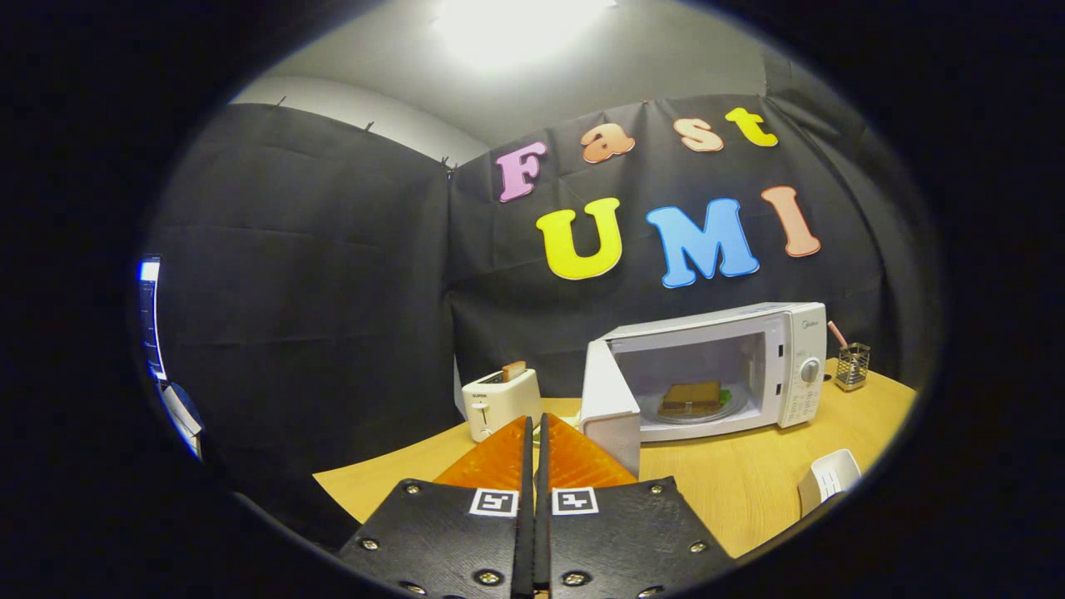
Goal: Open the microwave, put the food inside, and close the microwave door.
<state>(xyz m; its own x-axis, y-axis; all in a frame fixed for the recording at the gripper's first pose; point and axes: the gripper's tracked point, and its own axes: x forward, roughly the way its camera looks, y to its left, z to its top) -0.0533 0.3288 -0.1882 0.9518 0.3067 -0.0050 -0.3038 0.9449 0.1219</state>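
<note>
Your tool [535, 433] has its fingers drawn together with nothing between them, low over the pale wooden surface [732, 491]. Just ahead stands the white microwave's swung-open door [610, 408]; beyond it, in the white boxy microwave [724, 370], the brown sandwich-like food [691, 399] already sits on the round glass turntable plate [695, 413]. Opening and loading look done, so you only have the door left to close.

The gripper view rides low over the table [749, 491], facing the open microwave [715, 370] some way beyond the fingers [499, 453].
</note>
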